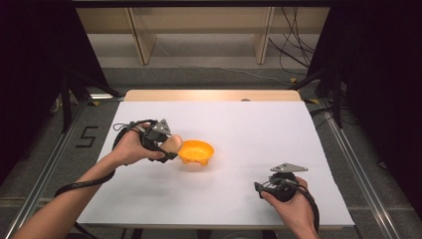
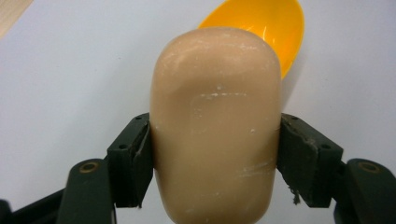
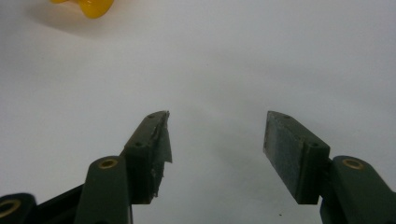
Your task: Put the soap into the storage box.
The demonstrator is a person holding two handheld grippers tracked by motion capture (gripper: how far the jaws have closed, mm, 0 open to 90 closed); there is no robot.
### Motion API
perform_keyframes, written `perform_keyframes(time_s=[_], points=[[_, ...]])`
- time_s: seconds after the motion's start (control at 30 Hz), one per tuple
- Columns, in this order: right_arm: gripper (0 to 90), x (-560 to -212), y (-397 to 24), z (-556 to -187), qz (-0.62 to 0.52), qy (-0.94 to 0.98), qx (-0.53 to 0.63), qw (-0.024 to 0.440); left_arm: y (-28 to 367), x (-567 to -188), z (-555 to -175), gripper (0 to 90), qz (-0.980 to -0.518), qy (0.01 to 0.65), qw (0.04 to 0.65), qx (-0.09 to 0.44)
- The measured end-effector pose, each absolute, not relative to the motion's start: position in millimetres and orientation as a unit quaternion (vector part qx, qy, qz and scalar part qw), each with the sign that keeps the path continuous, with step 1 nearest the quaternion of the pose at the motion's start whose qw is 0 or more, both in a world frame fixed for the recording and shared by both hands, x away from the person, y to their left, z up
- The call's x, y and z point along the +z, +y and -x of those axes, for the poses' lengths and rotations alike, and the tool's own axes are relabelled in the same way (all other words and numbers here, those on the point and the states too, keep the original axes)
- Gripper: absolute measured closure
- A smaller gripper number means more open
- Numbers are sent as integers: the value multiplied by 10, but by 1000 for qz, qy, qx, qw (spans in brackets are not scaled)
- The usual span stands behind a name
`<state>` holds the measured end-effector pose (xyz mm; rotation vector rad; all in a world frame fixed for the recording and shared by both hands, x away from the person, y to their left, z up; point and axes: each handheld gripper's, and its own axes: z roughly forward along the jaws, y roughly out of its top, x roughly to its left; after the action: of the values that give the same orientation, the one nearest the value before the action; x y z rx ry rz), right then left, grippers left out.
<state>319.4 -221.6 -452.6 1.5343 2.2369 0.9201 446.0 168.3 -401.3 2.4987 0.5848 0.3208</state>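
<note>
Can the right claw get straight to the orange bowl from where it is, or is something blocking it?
Probably yes. The right claw is open and empty, with bare white tabletop between it and the orange bowl. The left claw, holding a tan soap-like block, crowds only the bowl's far side.

The tan block (image 2: 217, 126) hides most of the orange bowl (image 2: 275, 28); its lower end is cropped.

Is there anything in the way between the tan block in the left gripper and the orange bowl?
Nothing visible. The tan block sits clamped in the left gripper, right beside the orange bowl, with only bare white table around them.
</note>
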Motion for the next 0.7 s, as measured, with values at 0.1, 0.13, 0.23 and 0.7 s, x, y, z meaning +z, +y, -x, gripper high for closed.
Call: perform_keyframes(time_s=[0.1, 0.13, 0.23, 0.7], points=[[410, -4526, -2217, -3194, -531, 772, 320, 141, 1677, -4010, -4481, 324, -930, 215, 275, 118], [410, -4524, -2215, -3190, -533, 771, 320, 139, 1674, -4008, -4485, 324, -930, 217, 274, 117], [410, -4526, -2218, -3192, -533, 771, 320, 139, 1666, -4004, -4502, 324, -929, 215, 276, 118], [410, -4524, -2221, -3191, -533, 771, 320, 140, 1608, -3992, -4582, 324, -931, 204, 280, 110]])
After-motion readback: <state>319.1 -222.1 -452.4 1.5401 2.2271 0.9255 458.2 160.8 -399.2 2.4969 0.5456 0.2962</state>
